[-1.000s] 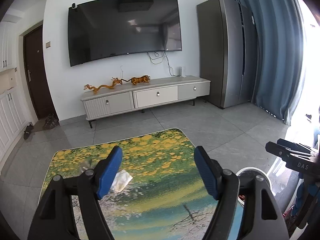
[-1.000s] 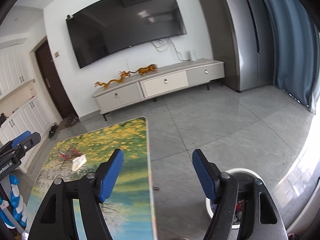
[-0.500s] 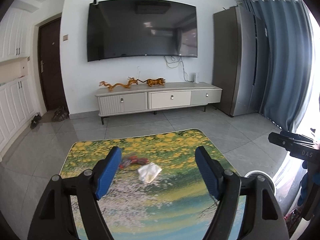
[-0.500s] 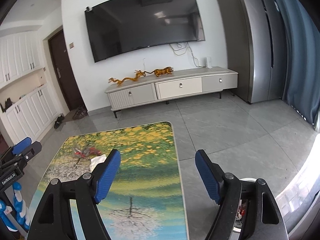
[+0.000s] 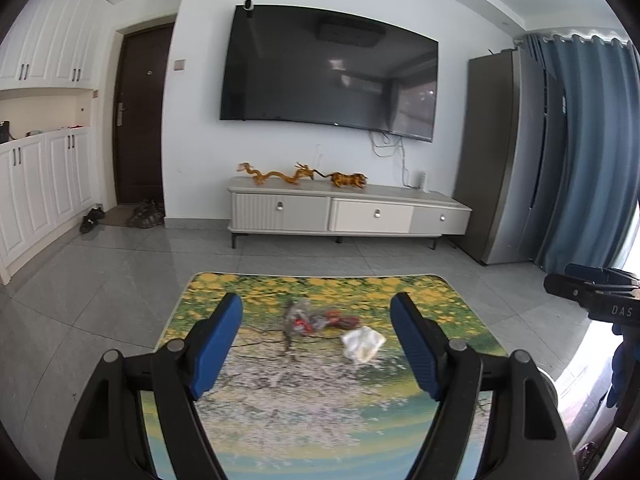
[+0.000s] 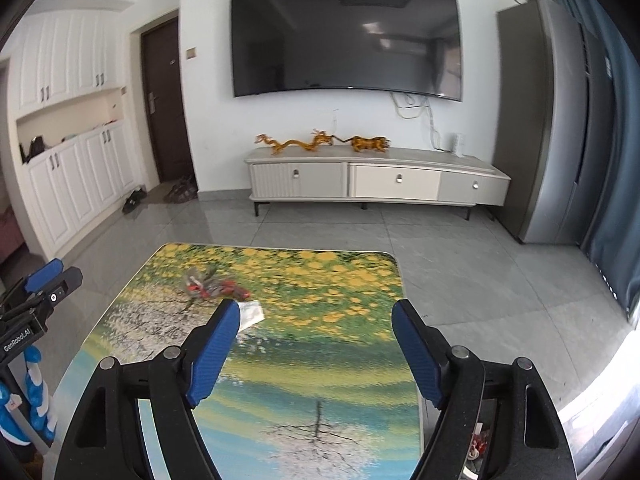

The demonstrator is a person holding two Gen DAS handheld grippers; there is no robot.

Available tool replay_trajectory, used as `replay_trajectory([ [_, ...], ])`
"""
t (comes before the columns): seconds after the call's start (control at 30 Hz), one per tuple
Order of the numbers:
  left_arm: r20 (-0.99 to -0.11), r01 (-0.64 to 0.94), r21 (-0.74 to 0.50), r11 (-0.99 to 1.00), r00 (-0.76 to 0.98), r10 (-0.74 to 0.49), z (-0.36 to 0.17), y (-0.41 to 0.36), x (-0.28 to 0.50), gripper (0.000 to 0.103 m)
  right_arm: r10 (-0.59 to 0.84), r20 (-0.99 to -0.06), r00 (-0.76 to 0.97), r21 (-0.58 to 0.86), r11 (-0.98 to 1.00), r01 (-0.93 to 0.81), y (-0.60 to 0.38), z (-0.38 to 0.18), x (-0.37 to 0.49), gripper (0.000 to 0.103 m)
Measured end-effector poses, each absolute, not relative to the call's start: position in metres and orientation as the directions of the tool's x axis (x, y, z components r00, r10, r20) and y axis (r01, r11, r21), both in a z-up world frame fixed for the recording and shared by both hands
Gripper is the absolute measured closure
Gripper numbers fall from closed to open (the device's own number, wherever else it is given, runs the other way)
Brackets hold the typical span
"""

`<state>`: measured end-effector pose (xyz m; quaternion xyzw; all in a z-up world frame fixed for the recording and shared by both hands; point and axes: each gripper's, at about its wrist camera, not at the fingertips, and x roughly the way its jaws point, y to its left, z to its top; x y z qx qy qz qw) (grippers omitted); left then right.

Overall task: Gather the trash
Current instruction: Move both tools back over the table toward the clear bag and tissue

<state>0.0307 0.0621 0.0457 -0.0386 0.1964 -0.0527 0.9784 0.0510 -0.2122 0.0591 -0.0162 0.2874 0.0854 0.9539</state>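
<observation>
- The table [image 5: 248, 432] is filling the lower half of both views, its top printed with yellow blossoms at the far edge and blue-green bands toward the near edge.
- The left gripper [image 5: 316, 344] is hovering over the table's near half with its blue pads standing wide apart and nothing between them (the trash is lying farther out, framed by the gap).
- The right gripper [image 6: 316, 348] is hanging over the near right part of the table, its jaws gaping and empty too.
- In the left view the right gripper is showing at the right edge as a black tip; in the right view the left gripper [image 6: 38, 292] is poking in at the left edge.
- A wrapper [image 5: 320, 318], clear plastic with red parts (blurred), is lying toward the far edge, left of the table's middle line as the right view shows it [image 6: 214, 286].
- A tissue [image 5: 362, 344], white and crumpled, is lying just beside the wrapper on its near right side; in the right view it [image 6: 252, 314] is partly hiding behind the left pad.
</observation>
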Motion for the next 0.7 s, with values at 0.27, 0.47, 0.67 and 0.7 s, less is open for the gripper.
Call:
replay_trajectory([
  [0.27,-0.392,0.072,-0.104,0.992,0.914,-0.107,0.036,0.085,0.034,0.028,0.197,-0.592,0.782,-0.003,0.969,-0.246,-0.178,0.042,0.067,0.026],
  [0.47,-0.452,0.049,-0.146,0.988,0.885,-0.111,0.02,0.111,0.056,0.028,0.215,-0.622,0.753,-0.007,0.96,-0.279,-0.17,0.029,0.083,0.026],
  [0.67,-0.519,0.061,-0.134,0.989,0.846,-0.122,0.001,0.123,0.086,0.028,0.244,-0.655,0.715,0.003,0.947,-0.321,-0.164,0.008,0.107,0.026],
  [0.7,-0.532,0.069,-0.139,0.988,0.836,-0.133,-0.003,0.123,0.091,0.028,0.248,-0.659,0.71,0.004,0.945,-0.327,-0.162,0.005,0.11,0.026],
])
